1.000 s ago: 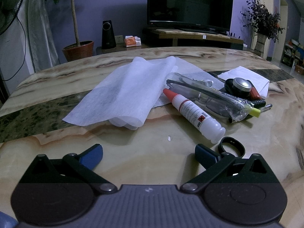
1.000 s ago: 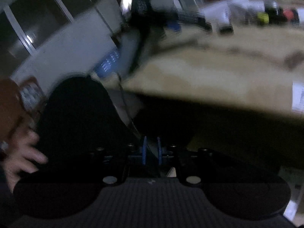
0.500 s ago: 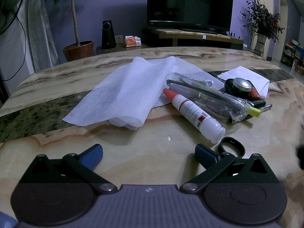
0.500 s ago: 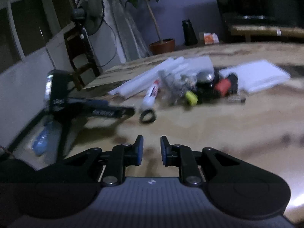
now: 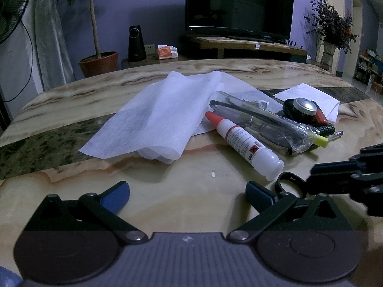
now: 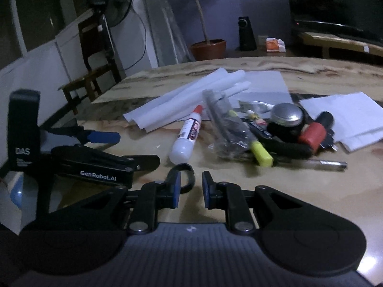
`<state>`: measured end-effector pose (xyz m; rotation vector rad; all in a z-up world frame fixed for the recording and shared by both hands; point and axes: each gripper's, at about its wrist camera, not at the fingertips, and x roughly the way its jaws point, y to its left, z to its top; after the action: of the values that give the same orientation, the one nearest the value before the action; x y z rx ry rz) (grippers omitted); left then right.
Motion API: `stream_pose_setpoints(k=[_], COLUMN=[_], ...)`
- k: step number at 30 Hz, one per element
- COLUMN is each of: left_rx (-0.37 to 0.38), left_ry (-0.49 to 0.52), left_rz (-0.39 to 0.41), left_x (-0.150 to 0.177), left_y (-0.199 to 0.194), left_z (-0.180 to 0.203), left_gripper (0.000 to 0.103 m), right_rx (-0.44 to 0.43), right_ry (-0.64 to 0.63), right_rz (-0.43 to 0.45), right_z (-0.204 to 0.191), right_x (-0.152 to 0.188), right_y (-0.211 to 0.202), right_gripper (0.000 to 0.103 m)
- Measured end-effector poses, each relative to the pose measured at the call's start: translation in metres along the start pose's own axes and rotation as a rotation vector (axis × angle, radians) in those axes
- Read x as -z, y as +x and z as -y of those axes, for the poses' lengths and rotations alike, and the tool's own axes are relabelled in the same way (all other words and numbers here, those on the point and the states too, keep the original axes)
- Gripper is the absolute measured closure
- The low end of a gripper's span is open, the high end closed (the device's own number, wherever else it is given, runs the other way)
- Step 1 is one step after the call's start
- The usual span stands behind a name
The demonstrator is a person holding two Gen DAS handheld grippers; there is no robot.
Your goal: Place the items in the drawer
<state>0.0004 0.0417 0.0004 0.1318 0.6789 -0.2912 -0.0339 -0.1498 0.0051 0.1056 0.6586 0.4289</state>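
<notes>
A pile of small items lies on the marble table: a white glue bottle with a red cap, a clear bag of pens, a yellow highlighter, a round metal-topped bell and a black ring. My left gripper rests open wide, short of the pile, holding nothing. My right gripper stands narrowly open just before the ring, with nothing between its pads. No drawer is in view.
White tissue sheets spread over the table's middle, and a folded white paper lies at the right. Behind the table are a television, a potted plant, a fan and a wooden chair.
The right gripper has swung from beside the table's edge to over the table and closed in on the ring, now showing at the right of the left wrist view. The left gripper has not moved.
</notes>
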Motion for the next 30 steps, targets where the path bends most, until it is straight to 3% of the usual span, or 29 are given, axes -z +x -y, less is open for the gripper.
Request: stream_pose_setpoints(k=[25,27,28,29,30], left_rx=[0.000,0.000,0.000,0.000,0.000], left_ry=[0.000,0.000,0.000,0.000,0.000], left_rz=[0.000,0.000,0.000,0.000,0.000], left_x=[0.000,0.000,0.000,0.000,0.000], left_y=[0.000,0.000,0.000,0.000,0.000], left_z=[0.000,0.000,0.000,0.000,0.000], left_gripper=[0.000,0.000,0.000,0.000,0.000], right_rx=[0.123,0.134,0.139,0.145,0.138], right_ry=[-0.209,-0.225,-0.224,-0.220,-0.198], right_rz=[0.008,0.011,0.014,0.017,0.018], right_z=[-0.024,-0.026,-0.026,-0.025,-0.022], right_x=[0.007,0.008,0.008,0.008,0.008], right_y=[0.015,0.015,0.014,0.013,0.012], right_gripper=[0.074,0.079,0.084,0.097,0.097])
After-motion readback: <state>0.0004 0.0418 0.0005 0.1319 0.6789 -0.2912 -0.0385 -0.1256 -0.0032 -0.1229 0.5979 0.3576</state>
